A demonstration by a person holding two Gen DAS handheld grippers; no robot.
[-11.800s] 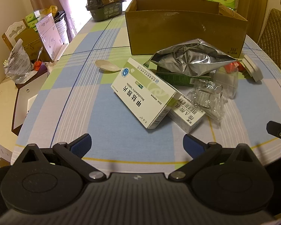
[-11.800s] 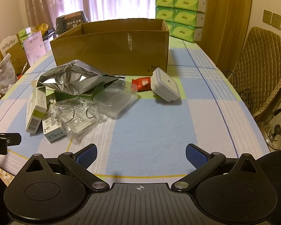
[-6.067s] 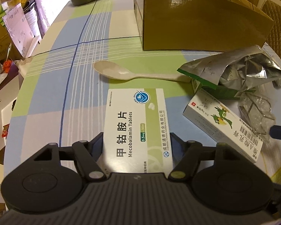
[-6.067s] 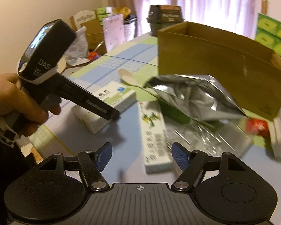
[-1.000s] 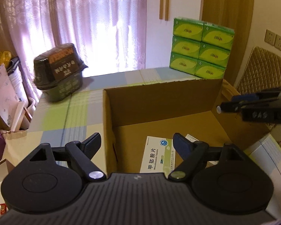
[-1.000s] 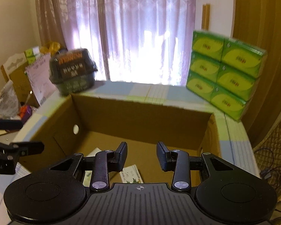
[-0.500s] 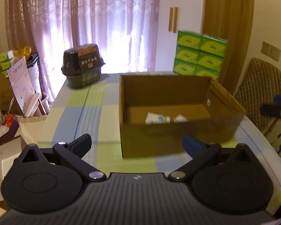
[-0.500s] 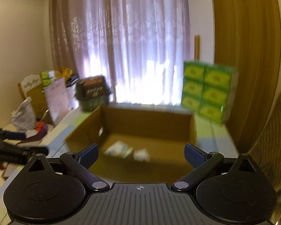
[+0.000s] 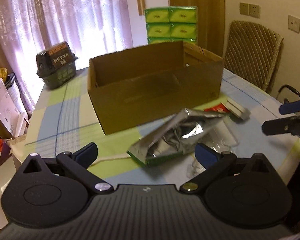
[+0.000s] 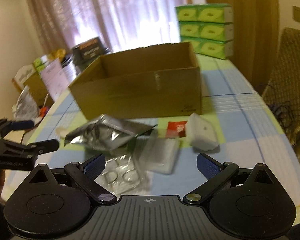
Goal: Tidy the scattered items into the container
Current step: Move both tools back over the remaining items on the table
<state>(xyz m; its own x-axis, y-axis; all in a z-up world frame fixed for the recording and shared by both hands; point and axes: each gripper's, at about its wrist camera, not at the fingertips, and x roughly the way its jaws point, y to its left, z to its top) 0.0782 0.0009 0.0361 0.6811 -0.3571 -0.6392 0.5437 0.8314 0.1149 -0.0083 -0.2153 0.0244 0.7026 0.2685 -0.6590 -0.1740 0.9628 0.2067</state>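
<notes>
The cardboard box (image 9: pixel 156 92) sits open-topped, its contents hidden; both the left tool (image 9: pixel 146 152) and right tool (image 10: pixel 151 163) hover spread wide, empty, above the surface (image 10: pixel 240 124)

The cardboard box (image 9: pixel 156 92) hides its own floor behind its near wall, so its contents cannot be told. In front of the box, the silver foil bag (image 10: pixel 108 134) covers most of a green carton and the spoon (image 10: pixel 60 131), and motion blur smears the clear plastic packaging (image 10: pixel 160 156) beside it.
</notes>
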